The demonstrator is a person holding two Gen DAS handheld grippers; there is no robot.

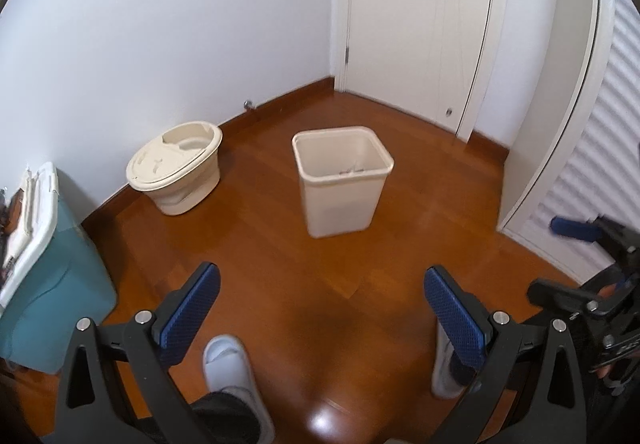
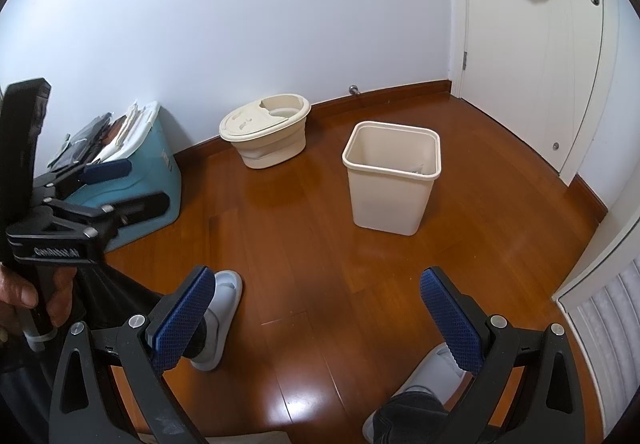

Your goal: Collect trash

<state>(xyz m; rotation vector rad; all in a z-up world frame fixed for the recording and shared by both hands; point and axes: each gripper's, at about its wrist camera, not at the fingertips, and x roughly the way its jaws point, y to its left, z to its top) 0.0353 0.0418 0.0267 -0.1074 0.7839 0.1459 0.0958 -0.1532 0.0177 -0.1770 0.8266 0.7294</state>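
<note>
Both claws, left claw (image 1: pixel 322 298) and right claw (image 2: pixel 316 298), hang spread and empty, with the lightweight stiff plastic wastebasket (image 1: pixel 343 179) ahead on the floor, so I'd pinch its thin rim.

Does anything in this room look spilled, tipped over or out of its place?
Nothing stands out. The square bin and the round lidded bin stand upright on the floor; no spill or loose trash shows.
</note>
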